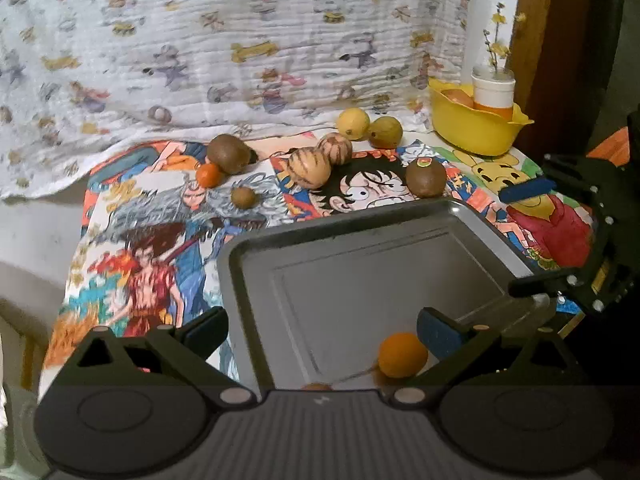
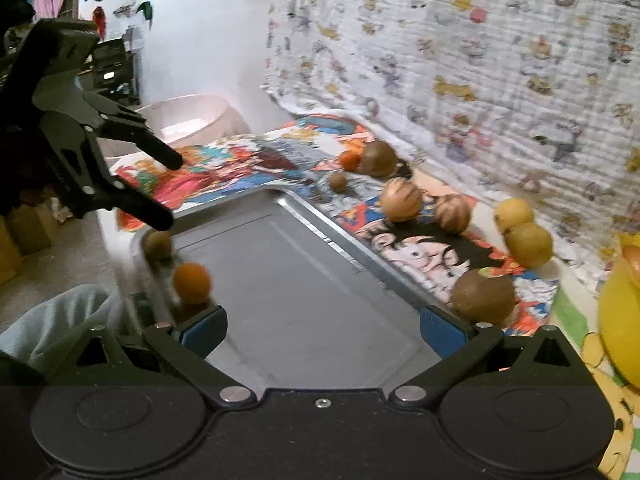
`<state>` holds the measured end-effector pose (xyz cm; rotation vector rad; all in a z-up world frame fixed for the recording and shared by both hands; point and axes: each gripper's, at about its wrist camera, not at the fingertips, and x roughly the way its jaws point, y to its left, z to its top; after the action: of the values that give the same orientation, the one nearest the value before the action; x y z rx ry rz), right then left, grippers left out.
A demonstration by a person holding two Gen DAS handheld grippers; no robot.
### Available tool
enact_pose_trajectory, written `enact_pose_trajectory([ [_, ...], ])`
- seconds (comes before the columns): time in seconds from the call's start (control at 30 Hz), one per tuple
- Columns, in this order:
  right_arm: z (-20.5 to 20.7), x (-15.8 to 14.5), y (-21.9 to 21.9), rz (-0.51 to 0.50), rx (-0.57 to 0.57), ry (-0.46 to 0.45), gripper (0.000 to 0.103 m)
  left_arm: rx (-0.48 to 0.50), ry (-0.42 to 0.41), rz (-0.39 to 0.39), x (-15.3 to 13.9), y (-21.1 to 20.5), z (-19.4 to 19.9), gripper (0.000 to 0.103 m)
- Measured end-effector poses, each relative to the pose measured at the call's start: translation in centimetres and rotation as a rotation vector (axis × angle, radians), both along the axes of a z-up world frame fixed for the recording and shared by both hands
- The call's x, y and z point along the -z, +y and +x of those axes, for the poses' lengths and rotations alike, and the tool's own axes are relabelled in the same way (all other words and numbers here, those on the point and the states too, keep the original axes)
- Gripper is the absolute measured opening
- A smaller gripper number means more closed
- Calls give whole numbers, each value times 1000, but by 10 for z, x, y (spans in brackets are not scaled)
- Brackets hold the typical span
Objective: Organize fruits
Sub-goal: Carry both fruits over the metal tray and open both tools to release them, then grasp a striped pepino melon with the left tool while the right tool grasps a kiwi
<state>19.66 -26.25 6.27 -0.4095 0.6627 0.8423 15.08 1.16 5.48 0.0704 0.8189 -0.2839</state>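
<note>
We look down along each tool, close over the metal tray (image 1: 400, 240): the left view faces the patterned cloth (image 1: 200, 40), the right view crosses from the opposite side. Both share tray (image 2: 300, 280) and fruit row.

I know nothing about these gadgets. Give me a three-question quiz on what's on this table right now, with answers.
1. True or false: the left gripper is clamped on a fruit.
2. How many fruits lie inside the metal tray?
3. Which fruit is closest to the yellow bowl? A) the yellow-green pair B) the small orange fruit beside a brown one C) the striped pair

Key:
1. False; both it and the right gripper stand open and empty.
2. Two: an orange fruit and a small brown fruit, both near one edge.
3. A, the yellow-green pair.
</note>
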Motion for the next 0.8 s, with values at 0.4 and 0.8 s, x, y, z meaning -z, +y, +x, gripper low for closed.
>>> enact_pose_trajectory([
  [0.4,53,-6,-12,80,255,-63,102,44,-46,51,-27,-20,57,102],
  [0.8,91,15,-23,143,441,-35,102,83,-54,43,-12,-50,118,102],
])
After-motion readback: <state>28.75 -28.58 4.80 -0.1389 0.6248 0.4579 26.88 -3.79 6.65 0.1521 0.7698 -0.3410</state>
